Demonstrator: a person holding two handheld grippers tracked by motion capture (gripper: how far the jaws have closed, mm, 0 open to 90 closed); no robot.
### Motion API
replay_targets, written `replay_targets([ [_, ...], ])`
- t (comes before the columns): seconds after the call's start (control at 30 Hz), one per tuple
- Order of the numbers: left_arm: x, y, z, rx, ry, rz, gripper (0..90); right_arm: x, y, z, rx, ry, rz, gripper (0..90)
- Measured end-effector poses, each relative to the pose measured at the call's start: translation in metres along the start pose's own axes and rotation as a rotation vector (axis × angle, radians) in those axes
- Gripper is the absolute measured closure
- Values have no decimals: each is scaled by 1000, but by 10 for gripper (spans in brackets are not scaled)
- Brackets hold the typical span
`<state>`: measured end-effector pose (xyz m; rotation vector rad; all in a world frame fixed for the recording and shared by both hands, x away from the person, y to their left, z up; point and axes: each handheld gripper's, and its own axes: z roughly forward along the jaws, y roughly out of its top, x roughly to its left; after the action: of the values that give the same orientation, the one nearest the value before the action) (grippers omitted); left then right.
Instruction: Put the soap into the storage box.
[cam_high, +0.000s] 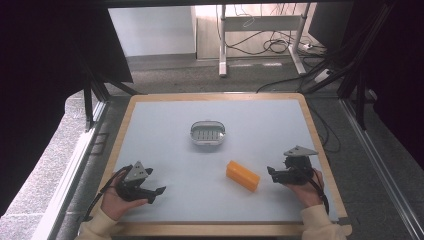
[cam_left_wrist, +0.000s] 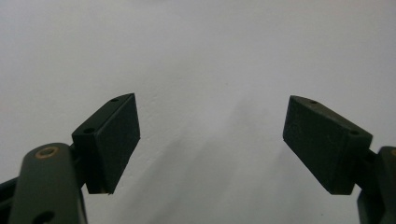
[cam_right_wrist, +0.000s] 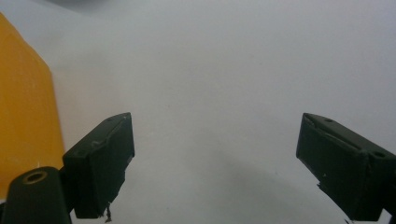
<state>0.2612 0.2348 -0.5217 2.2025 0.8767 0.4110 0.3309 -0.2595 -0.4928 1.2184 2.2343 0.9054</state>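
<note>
An orange rectangular block (cam_high: 242, 176) lies flat on the pale mat (cam_high: 165, 120), right of centre and toward the front. An oval grey-and-white slotted dish (cam_high: 207, 133) sits at the middle of the mat. My right gripper (cam_high: 271, 174) rests just right of the block, pointing toward it, jaws apart. In the right gripper view the gripper (cam_right_wrist: 215, 135) is open over bare mat, with the orange block (cam_right_wrist: 25, 116) at the left edge beside one jaw. My left gripper (cam_high: 156, 194) sits at the front left, and in its own view it (cam_left_wrist: 211, 121) is open with nothing between the jaws.
The mat lies on a wood-edged table (cam_high: 320, 145). Beyond the far edge are carpeted floor, a desk frame's legs (cam_high: 223, 45) and loose cables (cam_high: 272, 46). Black frame posts (cam_high: 89, 102) stand at both sides of the table.
</note>
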Motion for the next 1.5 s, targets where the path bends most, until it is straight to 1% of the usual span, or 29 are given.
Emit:
replay_targets([
  [0.03,0,0,1,0,0,-3,189,-2,-1,0,-2,4,2,119],
  [0.13,0,0,1,7,-1,-3,189,-3,-1,-1,3,0,7,119],
  [0.2,0,-1,1,5,0,-6,189,-2,-1,-1,0,1,9,119],
  [0.33,-1,-1,0,4,1,-7,189,0,0,-3,-2,-3,-3,117],
  [0.47,0,-1,1,5,1,-9,189,1,4,-7,-2,0,2,122],
  [0.53,1,-1,2,9,2,-13,189,1,7,-11,-6,13,3,124],
  [0.67,1,-1,2,13,3,-11,188,4,10,-14,-13,19,-7,124],
  [0.83,1,-1,1,7,5,-12,189,6,16,-19,-38,38,-13,126],
  [0.93,2,-1,-1,2,8,-9,189,8,20,-21,-32,52,-23,127],
  [1.07,2,-1,-1,0,9,-9,189,11,23,-22,-31,60,-23,140],
  [1.2,2,-1,-2,-5,9,-12,189,14,30,-25,-32,74,-35,153],
  [1.27,2,0,-3,-6,9,-12,189,17,36,-30,-42,83,-40,163],
  [1.3,3,0,-3,-8,11,-12,189,20,40,-33,-39,79,-64,170],
  [1.4,3,0,-2,-8,12,-11,189,22,43,-34,-34,87,-68,183],
  [1.47,2,0,-2,-7,10,-11,189,23,46,-33,-27,79,-79,215],
  [1.5,2,0,-2,-7,8,-10,189,24,48,-32,-16,92,-81,216],
])
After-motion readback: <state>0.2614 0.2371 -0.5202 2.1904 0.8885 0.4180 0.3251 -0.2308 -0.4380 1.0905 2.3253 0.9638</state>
